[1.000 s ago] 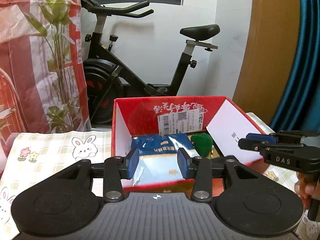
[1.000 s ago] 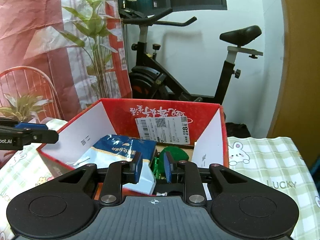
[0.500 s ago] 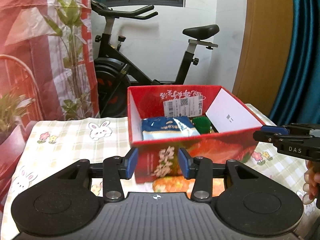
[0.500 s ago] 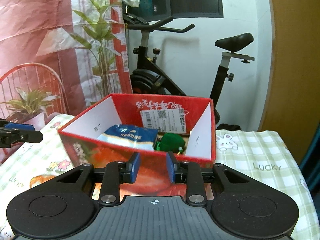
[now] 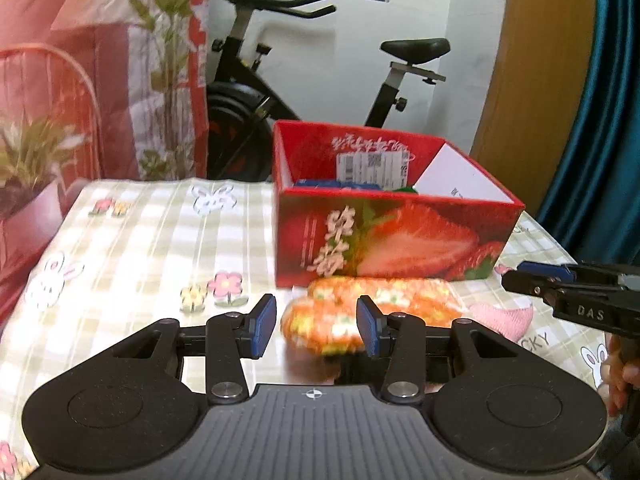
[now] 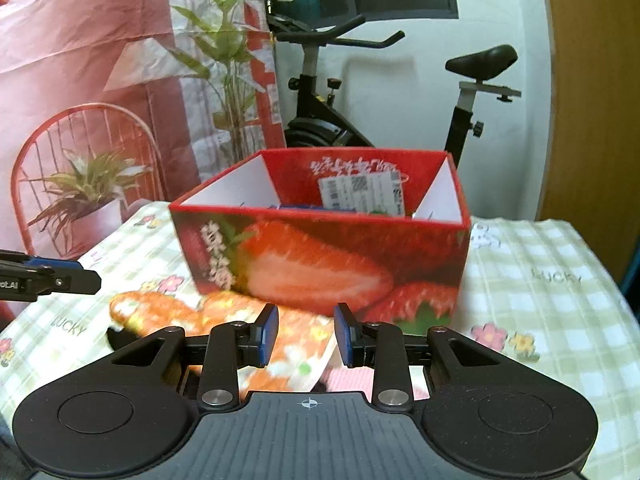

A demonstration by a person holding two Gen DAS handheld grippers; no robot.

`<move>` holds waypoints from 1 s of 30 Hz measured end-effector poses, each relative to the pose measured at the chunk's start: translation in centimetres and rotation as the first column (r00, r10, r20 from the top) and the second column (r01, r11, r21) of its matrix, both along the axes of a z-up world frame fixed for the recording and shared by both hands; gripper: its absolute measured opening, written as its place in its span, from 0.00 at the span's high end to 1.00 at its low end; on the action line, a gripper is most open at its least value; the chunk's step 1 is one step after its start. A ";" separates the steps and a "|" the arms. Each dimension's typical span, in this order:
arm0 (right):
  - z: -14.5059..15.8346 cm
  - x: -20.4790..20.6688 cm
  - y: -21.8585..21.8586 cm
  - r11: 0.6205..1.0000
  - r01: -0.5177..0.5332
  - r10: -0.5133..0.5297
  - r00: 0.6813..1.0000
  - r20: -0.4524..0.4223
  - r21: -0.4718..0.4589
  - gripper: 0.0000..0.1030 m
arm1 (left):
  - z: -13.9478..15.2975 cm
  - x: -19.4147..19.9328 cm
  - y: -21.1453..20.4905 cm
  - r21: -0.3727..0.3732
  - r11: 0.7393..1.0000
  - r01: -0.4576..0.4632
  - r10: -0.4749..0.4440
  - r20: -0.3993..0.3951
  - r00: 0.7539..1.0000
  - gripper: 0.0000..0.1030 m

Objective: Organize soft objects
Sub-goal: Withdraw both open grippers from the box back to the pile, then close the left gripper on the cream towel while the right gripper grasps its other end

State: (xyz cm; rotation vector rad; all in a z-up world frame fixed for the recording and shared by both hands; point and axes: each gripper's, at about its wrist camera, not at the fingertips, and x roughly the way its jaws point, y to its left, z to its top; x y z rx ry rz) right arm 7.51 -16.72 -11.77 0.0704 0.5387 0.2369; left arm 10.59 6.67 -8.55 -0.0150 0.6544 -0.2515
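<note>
Fronting strawberry box, orange pack

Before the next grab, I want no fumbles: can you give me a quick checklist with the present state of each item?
1. Left gripper empty, jaws apart: ok.
2. Right gripper empty, jaws apart: ok.
3. Orange floral soft item free on the tablecloth, in front of the red strawberry box: ok.
4. Box open on top: ok.
5. Spare room in the box: cannot tell.
6. Pink soft item fully in view: not ok.
</note>
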 end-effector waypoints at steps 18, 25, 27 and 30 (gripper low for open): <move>-3.3 -3.5 0.4 1.000 -0.022 0.023 0.991 -0.128 0.005 0.67 | -4.5 -3.5 0.7 -0.097 0.995 -0.023 0.009 -0.142 0.990 0.55; -3.4 -5.1 0.4 0.998 -0.051 0.045 0.977 -0.208 -0.023 0.58 | -5.1 -3.9 0.5 -0.086 0.996 -0.025 0.008 -0.191 0.982 0.55; -3.5 -5.4 -0.3 0.999 -0.029 0.025 0.975 -0.223 -0.016 0.57 | -5.5 -4.0 0.3 -0.078 0.997 -0.027 0.010 -0.210 0.978 0.55; -4.2 -5.7 -1.4 1.000 0.010 -0.010 0.964 -0.264 0.000 0.57 | -6.0 -4.1 0.3 -0.079 0.997 -0.027 0.008 -0.238 0.971 0.55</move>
